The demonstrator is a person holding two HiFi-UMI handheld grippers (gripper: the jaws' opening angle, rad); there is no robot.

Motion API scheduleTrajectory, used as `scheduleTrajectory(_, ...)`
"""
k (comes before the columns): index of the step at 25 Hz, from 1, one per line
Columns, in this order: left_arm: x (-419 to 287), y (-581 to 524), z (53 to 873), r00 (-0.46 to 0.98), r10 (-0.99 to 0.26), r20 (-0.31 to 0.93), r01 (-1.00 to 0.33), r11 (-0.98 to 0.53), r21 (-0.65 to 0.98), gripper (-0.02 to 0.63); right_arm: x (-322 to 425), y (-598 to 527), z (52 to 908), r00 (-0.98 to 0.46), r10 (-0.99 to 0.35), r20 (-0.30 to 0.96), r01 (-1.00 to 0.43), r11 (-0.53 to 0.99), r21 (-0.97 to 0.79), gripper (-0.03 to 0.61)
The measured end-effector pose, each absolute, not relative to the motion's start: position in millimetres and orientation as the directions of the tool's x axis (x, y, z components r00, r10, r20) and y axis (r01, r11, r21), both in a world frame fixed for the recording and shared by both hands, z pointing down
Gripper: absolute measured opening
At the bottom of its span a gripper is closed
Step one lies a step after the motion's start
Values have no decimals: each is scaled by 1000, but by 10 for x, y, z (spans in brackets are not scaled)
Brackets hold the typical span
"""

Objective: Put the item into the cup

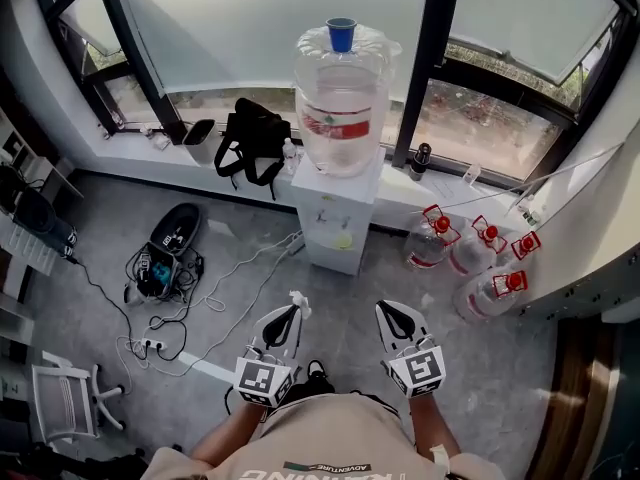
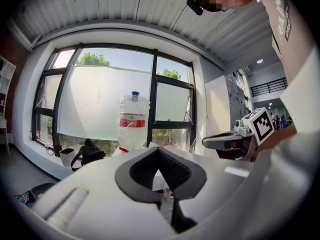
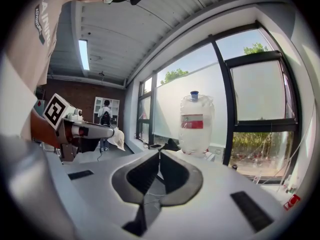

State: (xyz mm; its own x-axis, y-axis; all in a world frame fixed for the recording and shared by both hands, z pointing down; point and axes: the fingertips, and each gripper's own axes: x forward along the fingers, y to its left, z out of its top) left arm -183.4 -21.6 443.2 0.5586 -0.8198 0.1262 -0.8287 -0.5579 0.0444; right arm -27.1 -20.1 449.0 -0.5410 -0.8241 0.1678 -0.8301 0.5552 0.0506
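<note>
left tongs point(image 1: 292, 310): clamped on white wad point(image 1: 298, 298)
right tongs point(image 1: 384, 309): closed, empty
ahead: water dispenser point(image 1: 335, 223) on floor point(image 1: 245, 243), by window point(image 1: 240, 38)

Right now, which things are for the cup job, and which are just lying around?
For the job: blue cup atop the water jug; white scrap in the left tongs.
Lying about: black bag, floor bottles, cables, chair, idle right tongs.

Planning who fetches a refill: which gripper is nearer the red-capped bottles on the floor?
Right. The right gripper is just left of the red-capped bottles; the left gripper, holding a white item, is farther left, beyond the right one.
</note>
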Motion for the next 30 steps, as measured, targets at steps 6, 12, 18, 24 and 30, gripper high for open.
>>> scheduleTrajectory(6, -2000, -566, 4516, 609, -782, 132, -792, -609, 41, 8, -431, -546, 4526, -481, -859, 176, -867, 496, 53, 12)
scheduleTrajectory(12, -1958, -857, 4590, 651, -746, 139, -757, -651, 55, 8, -469, -754, 4481, -445, -877, 181, -885, 461, 62, 12)
scheduleTrajectory(18, -1785, -1184, 4643, 666, -728, 163, -743, -667, 60, 8, -357, -1104, 4493, -444, -876, 188, -885, 461, 58, 12)
scheduleTrajectory(24, -1578, -1587, 4716, 651, -736, 188, -751, -659, 20, 8, -137, -1543, 4581, -463, -871, 164, -879, 475, 39, 12)
scheduleTrajectory(30, -1249, -2093, 4864, 632, -736, 243, -757, -654, -13, 8, 167, -2025, 4691, -487, -859, 158, -868, 496, 27, 12)
